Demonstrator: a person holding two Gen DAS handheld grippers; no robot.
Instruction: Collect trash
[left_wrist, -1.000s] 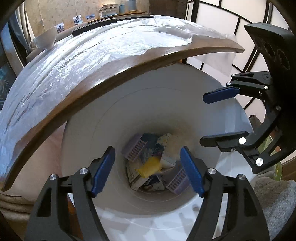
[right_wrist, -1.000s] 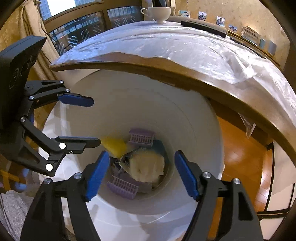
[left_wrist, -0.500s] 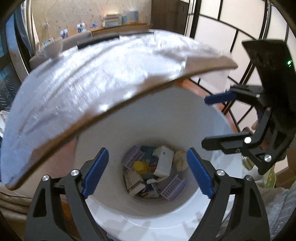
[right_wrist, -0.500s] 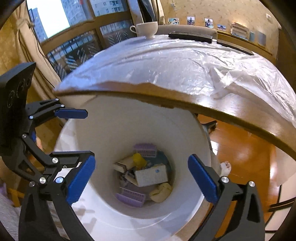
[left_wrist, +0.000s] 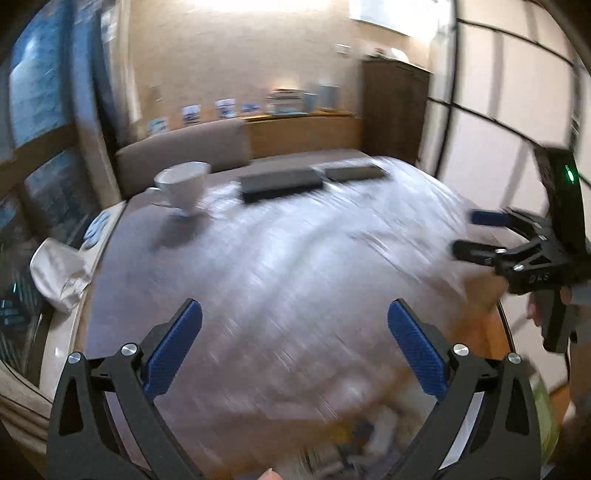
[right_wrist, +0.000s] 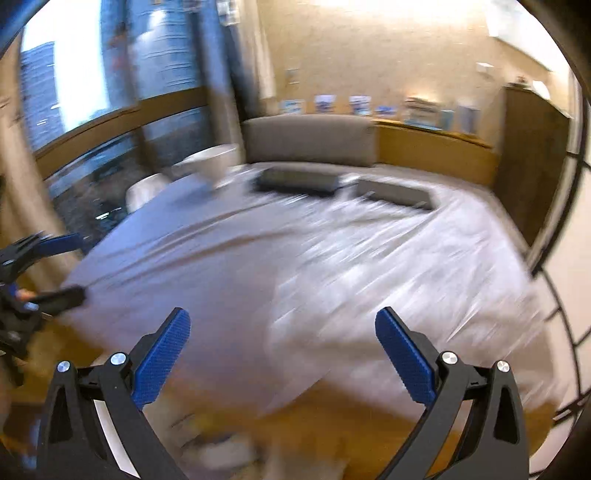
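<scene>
Plastic-covered table (left_wrist: 295, 258) replaces bin view — jaws wide.

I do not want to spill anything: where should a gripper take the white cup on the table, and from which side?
Probably the rim, from above: the white cup stands upright, mouth open, walls flaring, so one finger goes inside, one outside. Its handle is too blurred to place. The left gripper is open.

Wooden table (left_wrist: 122, 258), plastic sheet (left_wrist: 314, 266), teacup (left_wrist: 183, 186), two dark slabs (left_wrist: 280, 182)
</scene>
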